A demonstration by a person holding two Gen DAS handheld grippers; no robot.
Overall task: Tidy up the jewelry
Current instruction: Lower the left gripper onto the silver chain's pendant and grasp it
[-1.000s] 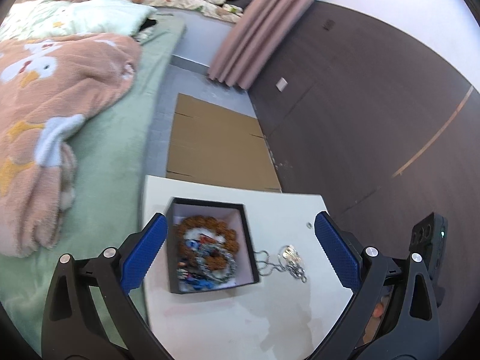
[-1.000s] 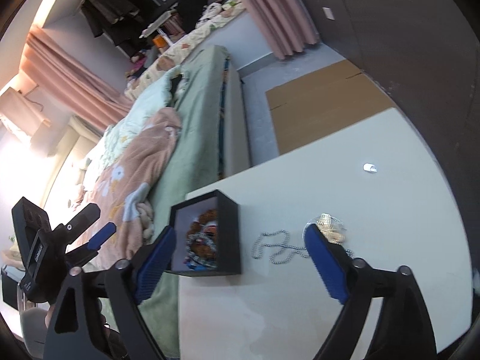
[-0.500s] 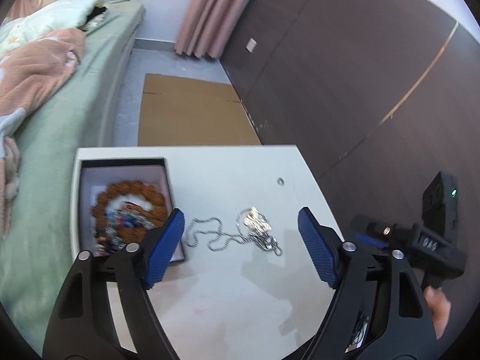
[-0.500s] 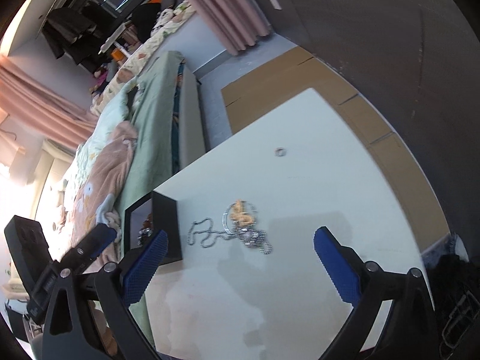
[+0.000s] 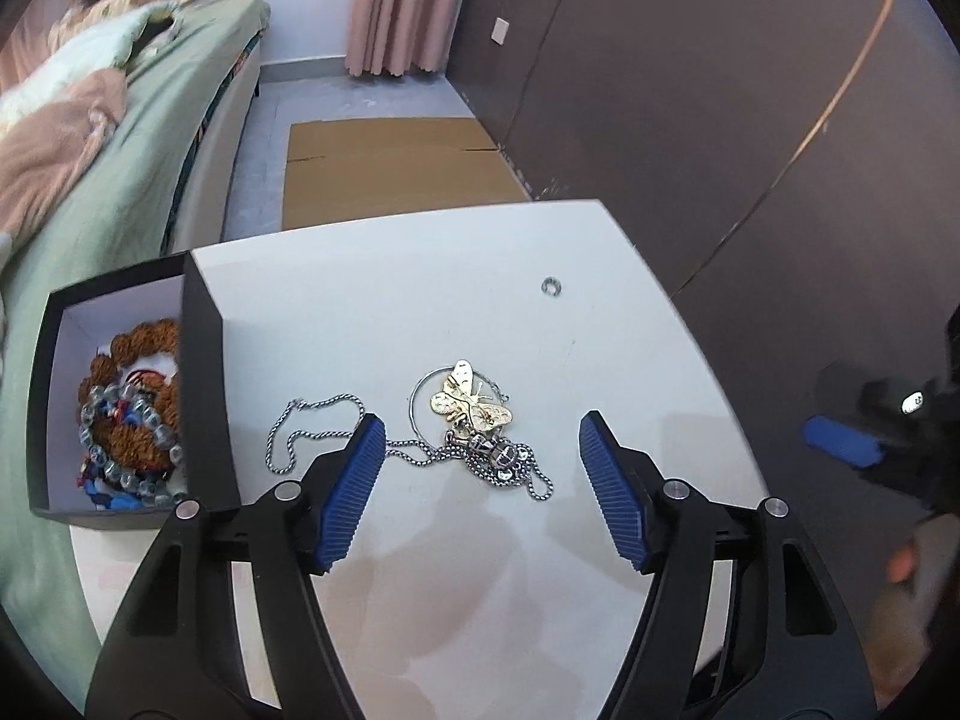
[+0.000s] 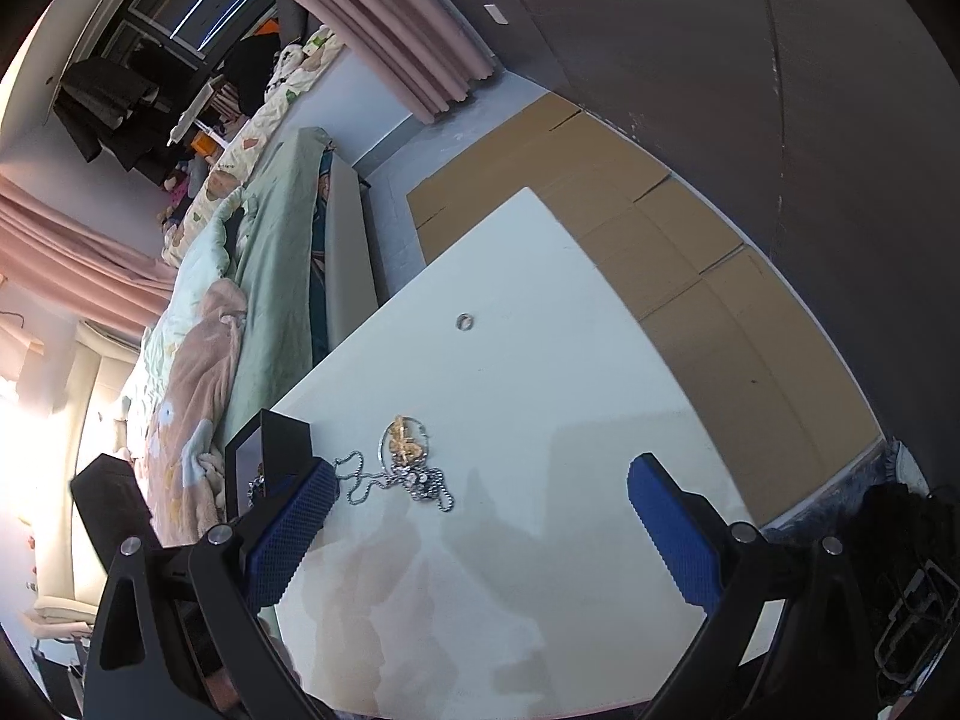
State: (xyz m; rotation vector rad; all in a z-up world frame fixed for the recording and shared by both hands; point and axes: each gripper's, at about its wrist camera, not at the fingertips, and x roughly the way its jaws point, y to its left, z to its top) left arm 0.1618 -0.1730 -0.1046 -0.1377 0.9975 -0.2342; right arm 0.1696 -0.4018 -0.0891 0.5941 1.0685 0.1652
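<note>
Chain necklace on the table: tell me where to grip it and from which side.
Grip the chain necklace at the bunched heap by its dark pendant, coming straight down from above. It lies flat on the white table, so only a top pinch likely catches it. The open left gripper already straddles that heap.

White table (image 5: 456, 600), green bed (image 5: 150, 138) with pink blanket (image 5: 48, 132), flattened cardboard (image 5: 390, 168), pink curtain (image 5: 408, 0)

I can read no text, label, brand or number here. The small lit display on my right gripper (image 5: 843, 441), seen from the left wrist view, is too blurred to make out.
</note>
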